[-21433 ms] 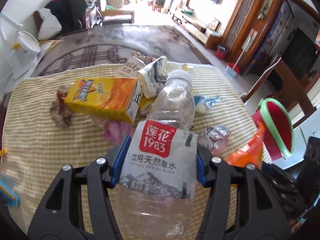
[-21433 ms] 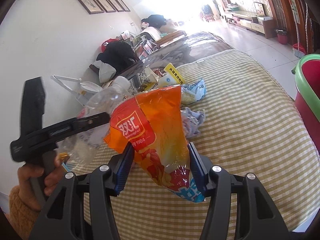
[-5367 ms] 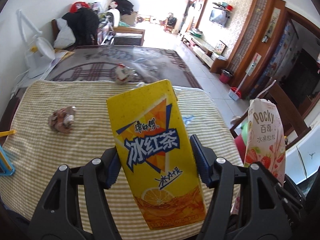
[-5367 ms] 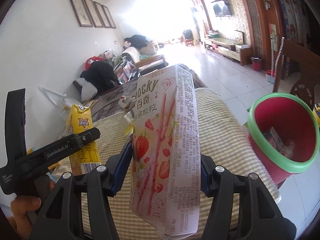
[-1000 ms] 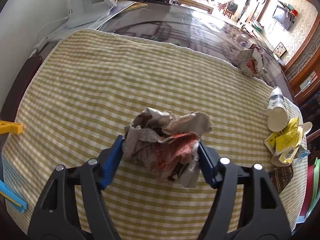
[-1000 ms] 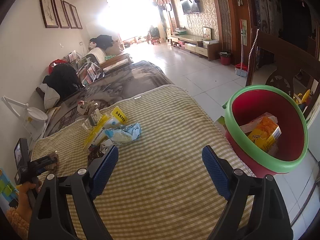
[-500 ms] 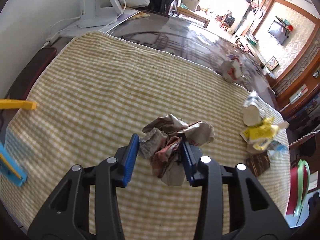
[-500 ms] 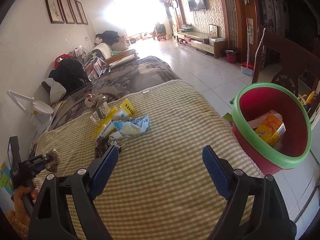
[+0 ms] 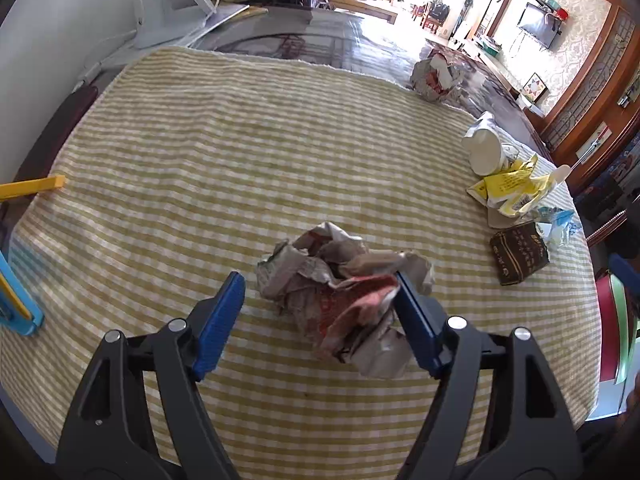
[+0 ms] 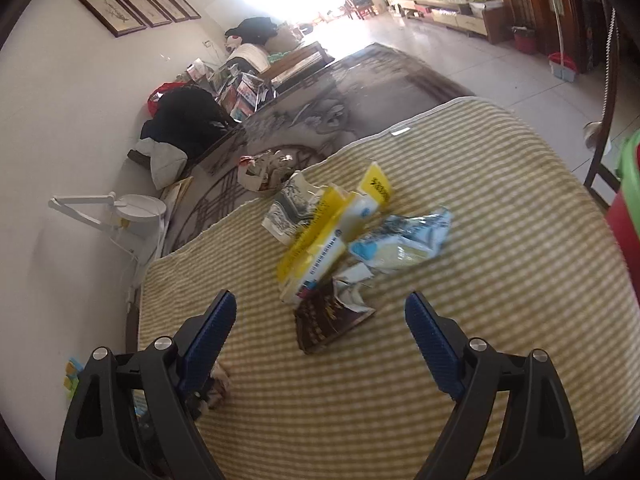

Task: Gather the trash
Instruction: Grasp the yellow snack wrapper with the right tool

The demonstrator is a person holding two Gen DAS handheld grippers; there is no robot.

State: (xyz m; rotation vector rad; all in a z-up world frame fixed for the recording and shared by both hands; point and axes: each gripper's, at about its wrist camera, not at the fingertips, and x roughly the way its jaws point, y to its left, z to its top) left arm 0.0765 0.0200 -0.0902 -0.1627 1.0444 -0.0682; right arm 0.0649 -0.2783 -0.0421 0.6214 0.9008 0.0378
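Left wrist view, from the left edge rightward: yellow clip [image 9: 38, 187] and blue clip [image 9: 18, 304] at the rim of the checked cloth [image 9: 240, 152]; at lower centre the left gripper [image 9: 320, 312], jaws spread, the right pad touching the crumpled paper wad [image 9: 344, 292] and the left pad standing clear of it, so nothing clamped; wad resting on the cloth. Farther right and higher, a second paper ball [image 9: 434, 76] at the far cloth edge, then a white cup [image 9: 484, 152] on its side, a yellow wrapper [image 9: 510, 192], a brown packet [image 9: 520, 254] and a blue-and-white bag [image 9: 560, 224] clustered near the right border, with a sliver of the red bin [image 9: 606, 328] beyond. Right wrist view, blurred: at far left a white lamp [image 10: 132, 208], at lower centre the right gripper [image 10: 320, 332], jaws wide apart and holding nothing, hovering before the same cluster — yellow wrapper [image 10: 320, 236], blue-and-white bag [image 10: 404, 240], brown packet [image 10: 328, 320] between the pads' line of sight. Seen only here: framed pictures [image 10: 132, 4] on the wall at upper left, and the green rim of the bin [image 10: 630, 184] at the right edge. Seen only from the left wrist: the wad in full; from the right wrist merely a scrap of it [image 10: 218, 390] behind the left finger.
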